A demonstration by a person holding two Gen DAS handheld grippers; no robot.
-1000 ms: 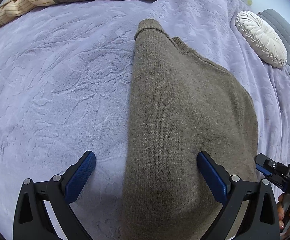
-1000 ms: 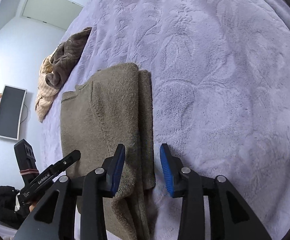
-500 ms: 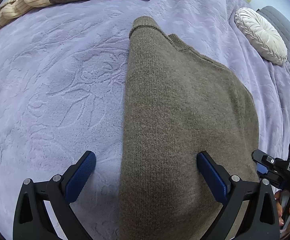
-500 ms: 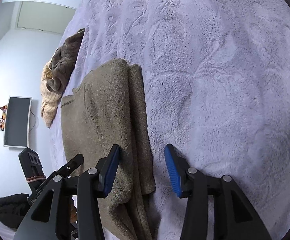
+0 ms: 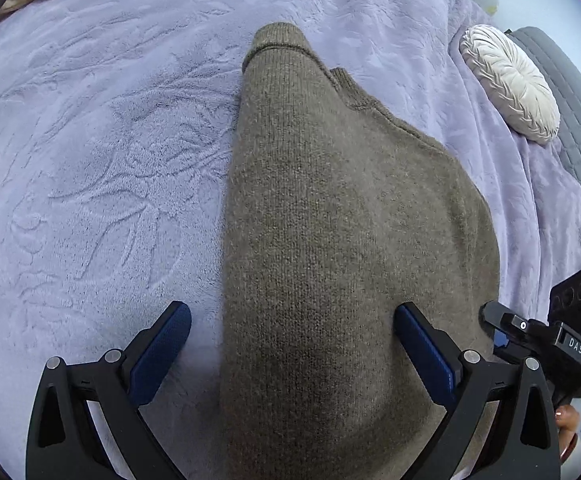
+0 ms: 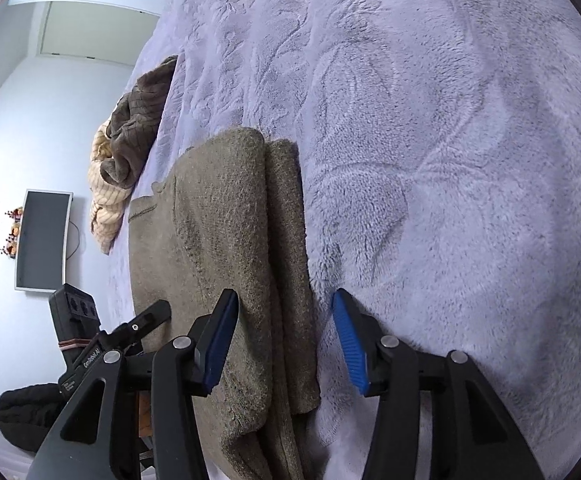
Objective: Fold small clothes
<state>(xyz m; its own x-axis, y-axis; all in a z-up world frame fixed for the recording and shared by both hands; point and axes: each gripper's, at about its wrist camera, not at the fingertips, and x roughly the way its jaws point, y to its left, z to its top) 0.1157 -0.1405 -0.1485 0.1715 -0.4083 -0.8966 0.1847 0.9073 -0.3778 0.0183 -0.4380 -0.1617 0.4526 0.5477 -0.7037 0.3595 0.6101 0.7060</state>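
Note:
An olive-brown knit sweater point(image 5: 330, 240) lies folded lengthwise on the lilac blanket point(image 5: 90, 160), one sleeve laid along its left edge. My left gripper point(image 5: 290, 344) hovers wide open over the sweater's near end, its left pad above the blanket and its right pad above the knit. In the right wrist view the same sweater point(image 6: 226, 248) shows its stacked right-hand fold. My right gripper point(image 6: 284, 340) straddles that folded edge, jaws opening, pads clear of the cloth. The right gripper point(image 5: 538, 344) also shows at the left view's lower right.
A heap of brown and cream knitwear point(image 6: 130, 148) lies at the blanket's far edge. A round white pleated cushion point(image 5: 510, 84) rests at the right by a grey quilted surface point(image 5: 570, 112). A wall screen point(image 6: 42, 240) and a dark bundle point(image 6: 26, 412) are off the bed.
The right gripper's jaws have spread wider around the sweater's folded edge. Both views have tipped slightly, so the sweater sits a little lower and closer; the left gripper stays open.

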